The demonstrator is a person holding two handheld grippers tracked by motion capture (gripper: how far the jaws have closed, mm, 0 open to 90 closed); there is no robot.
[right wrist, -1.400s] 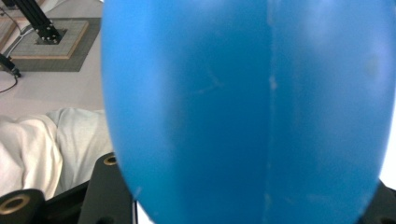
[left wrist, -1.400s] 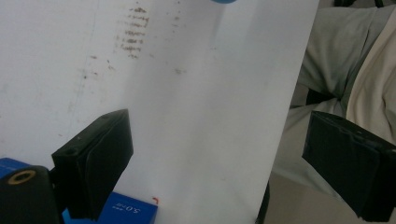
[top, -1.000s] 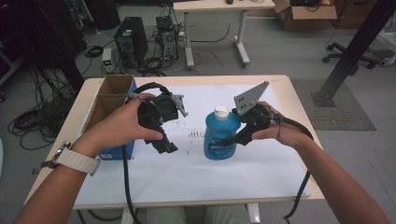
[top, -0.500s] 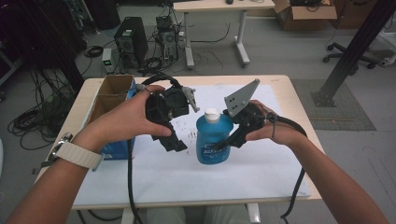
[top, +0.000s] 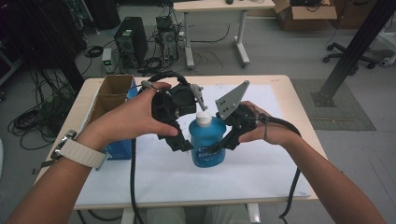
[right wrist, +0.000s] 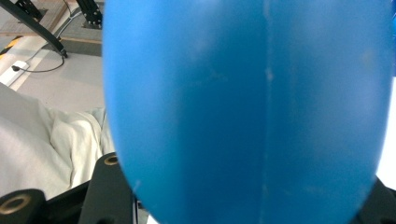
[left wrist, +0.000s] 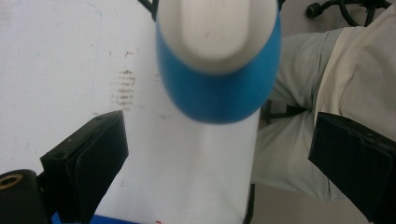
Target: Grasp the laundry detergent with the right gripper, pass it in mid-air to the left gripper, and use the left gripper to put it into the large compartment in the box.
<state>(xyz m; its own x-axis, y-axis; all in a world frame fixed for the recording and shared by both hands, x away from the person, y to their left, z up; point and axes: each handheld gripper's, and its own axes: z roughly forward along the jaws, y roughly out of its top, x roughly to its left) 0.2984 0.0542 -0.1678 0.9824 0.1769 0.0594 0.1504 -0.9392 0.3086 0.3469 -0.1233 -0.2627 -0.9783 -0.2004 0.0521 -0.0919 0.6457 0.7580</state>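
Note:
A blue bottle point(top: 207, 148) with a white cap point(top: 203, 118) is held upright just above the table. My right gripper point(top: 223, 143) is shut on its body from the right, and the blue wall point(right wrist: 247, 112) bulges between its jaws. My left gripper point(top: 187, 122) hangs close on the bottle's upper left, open, and its jaws have just been opening. In the left gripper view the cap point(left wrist: 215, 28) and blue shoulder point(left wrist: 219, 88) lie ahead of the wide-spread black fingers point(left wrist: 93, 154), which touch nothing.
A white sheet point(top: 261, 158) covers the wooden table point(top: 299, 107). An open cardboard box point(top: 112, 93) stands at the table's left edge with a blue box point(top: 119, 149) beside it. On the floor behind are a computer tower point(top: 130, 44), cables and another table.
The right gripper has carried the bottle left and a little up. The left gripper has come right, up to the bottle's cap, with its jaws wider apart.

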